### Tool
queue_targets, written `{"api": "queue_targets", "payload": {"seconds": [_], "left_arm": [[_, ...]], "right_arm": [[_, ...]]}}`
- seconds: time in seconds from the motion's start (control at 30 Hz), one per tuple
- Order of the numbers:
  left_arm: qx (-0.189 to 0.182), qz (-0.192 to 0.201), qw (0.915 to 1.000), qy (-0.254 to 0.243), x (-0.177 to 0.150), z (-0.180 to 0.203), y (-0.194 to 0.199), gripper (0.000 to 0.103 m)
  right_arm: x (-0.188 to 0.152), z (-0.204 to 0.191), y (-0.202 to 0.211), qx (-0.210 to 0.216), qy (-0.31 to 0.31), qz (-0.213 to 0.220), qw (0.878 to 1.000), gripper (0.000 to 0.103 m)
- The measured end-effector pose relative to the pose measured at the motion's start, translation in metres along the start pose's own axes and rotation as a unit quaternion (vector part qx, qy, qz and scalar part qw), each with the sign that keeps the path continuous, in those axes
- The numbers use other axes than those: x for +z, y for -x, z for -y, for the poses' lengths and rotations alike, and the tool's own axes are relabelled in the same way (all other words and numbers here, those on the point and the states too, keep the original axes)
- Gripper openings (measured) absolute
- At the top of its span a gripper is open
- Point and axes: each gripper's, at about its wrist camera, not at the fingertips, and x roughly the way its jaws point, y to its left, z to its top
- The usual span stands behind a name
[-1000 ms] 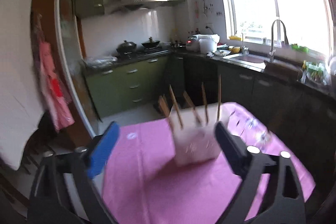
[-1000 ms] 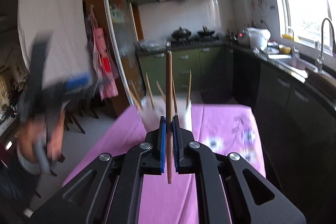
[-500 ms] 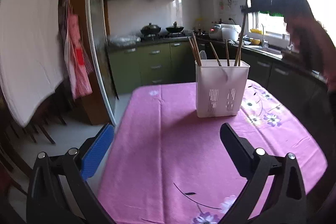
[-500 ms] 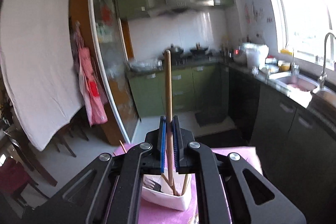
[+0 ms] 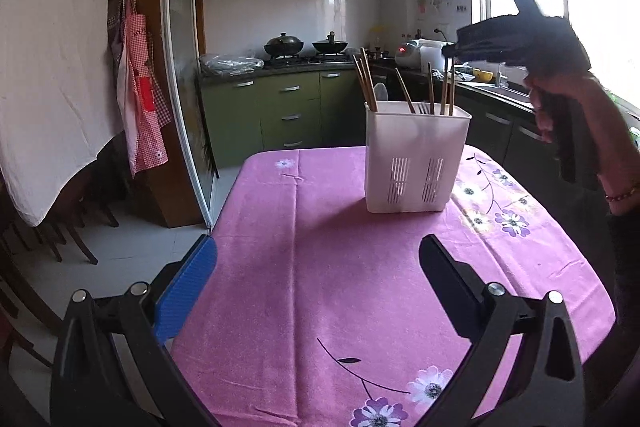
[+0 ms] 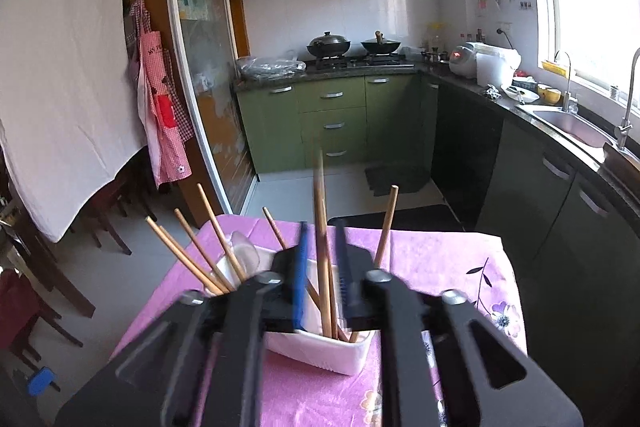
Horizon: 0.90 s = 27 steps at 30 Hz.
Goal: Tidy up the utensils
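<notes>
A white slotted utensil holder stands on the pink tablecloth and holds several wooden chopsticks and a fork. In the right wrist view the holder is just below my right gripper, whose jaws stand slightly apart around a blurred upright chopstick with its lower end inside the holder. In the left wrist view my right gripper hovers above the holder's right side. My left gripper is wide open and empty, low over the near part of the table.
The pink flowered tablecloth covers a small table with edges close on the left and right. Green kitchen cabinets, a stove with pots, and a sink counter lie beyond. Chairs stand on the left.
My right gripper came down over the holder, lowered the chopstick into it, and its jaws have parted. My left gripper pulled back and down from the holder, staying open.
</notes>
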Motion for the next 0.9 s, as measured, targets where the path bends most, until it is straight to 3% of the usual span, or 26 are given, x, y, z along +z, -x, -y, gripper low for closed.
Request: {"api": "queue_targets", "payload": {"seconds": [0.17, 0.27, 0.37, 0.5, 0.6, 0.9], "left_arm": [[-0.008, -0.002, 1.0000, 0.002, 0.003, 0.001, 0.004, 0.096], [-0.019, -0.007, 0.9997, 0.010, 0.004, 0.001, 0.006, 0.096], [-0.022, -0.008, 0.9997, 0.009, 0.004, 0.005, 0.009, 0.096], [-0.021, 0.003, 0.9998, 0.005, 0.004, 0.010, 0.019, 0.096], [-0.025, 0.012, 0.9996, 0.003, 0.002, 0.014, 0.033, 0.096], [-0.009, 0.021, 0.9997, 0.008, -0.007, 0.011, 0.062, 0.096]], "right_arm": [[-0.006, 0.000, 0.046, 0.000, -0.002, 0.042, 0.999, 0.026], [-0.022, 0.000, 0.087, -0.001, -0.002, 0.071, 0.997, 0.045], [-0.065, 0.000, 0.129, -0.015, 0.002, 0.092, 0.996, 0.062], [-0.122, -0.001, 0.164, -0.033, 0.000, 0.088, 0.996, 0.086], [-0.158, -0.001, 0.190, -0.027, -0.010, 0.091, 0.995, 0.098], [-0.202, -0.016, 0.252, -0.056, -0.008, 0.128, 0.990, 0.098]]}}
